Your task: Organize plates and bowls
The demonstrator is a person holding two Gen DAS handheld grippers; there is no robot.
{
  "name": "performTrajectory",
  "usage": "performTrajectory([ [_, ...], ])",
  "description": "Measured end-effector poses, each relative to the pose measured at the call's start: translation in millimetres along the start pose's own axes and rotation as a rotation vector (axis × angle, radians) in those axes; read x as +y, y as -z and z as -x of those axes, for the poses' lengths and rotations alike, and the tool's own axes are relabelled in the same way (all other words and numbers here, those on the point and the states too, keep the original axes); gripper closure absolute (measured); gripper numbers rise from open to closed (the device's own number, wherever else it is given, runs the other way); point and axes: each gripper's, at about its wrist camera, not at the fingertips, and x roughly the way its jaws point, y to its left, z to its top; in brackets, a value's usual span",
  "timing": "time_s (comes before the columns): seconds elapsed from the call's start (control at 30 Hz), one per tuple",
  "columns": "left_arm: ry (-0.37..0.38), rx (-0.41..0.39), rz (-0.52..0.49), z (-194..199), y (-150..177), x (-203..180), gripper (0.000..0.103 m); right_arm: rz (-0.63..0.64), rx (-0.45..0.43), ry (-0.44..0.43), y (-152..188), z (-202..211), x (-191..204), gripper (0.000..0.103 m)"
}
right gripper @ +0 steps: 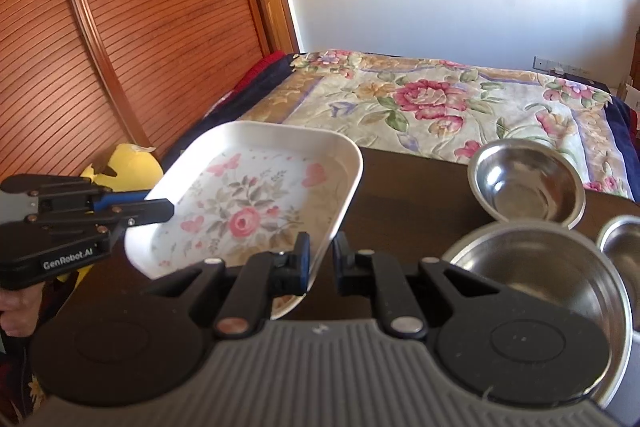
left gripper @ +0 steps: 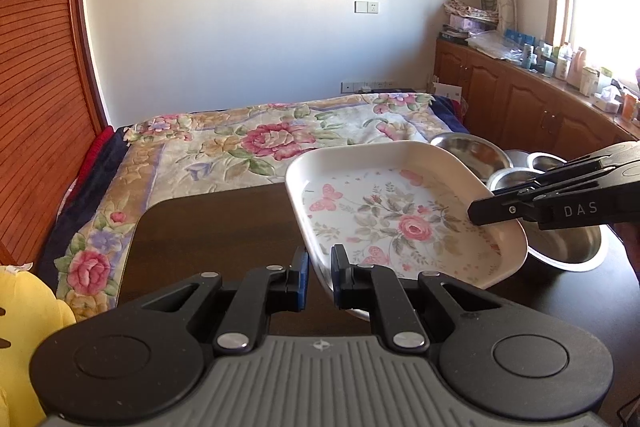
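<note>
Only the right wrist view shows 3 steel bowls (right gripper: 527, 183) clearly. Both the left gripper (left gripper: 320, 277) and right gripper (right gripper: 322, 263) pinch the floral tray (left gripper: 400, 215), tilted above the counter (left gripper: 216, 227).

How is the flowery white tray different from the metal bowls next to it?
The tray is rectangular, white and printed with roses; the bowls are round, plain shiny steel. The tray is shallow and tilted, gripped at opposite edges by the left gripper and right gripper; the bowls are deeper and sit untouched on the dark table. All are empty.
</note>
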Motion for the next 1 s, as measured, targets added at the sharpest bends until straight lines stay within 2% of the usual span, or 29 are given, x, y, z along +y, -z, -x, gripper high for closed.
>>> performTrajectory([
  [0.47,0.029,-0.011,0.002,36,47,-22,0.090,-0.016,-0.022,-0.007,47,30,12,0.090],
  [1.0,0.032,-0.016,0.015,51,82,-28,0.090,-0.019,-0.039,-0.041,84,41,19,0.090],
])
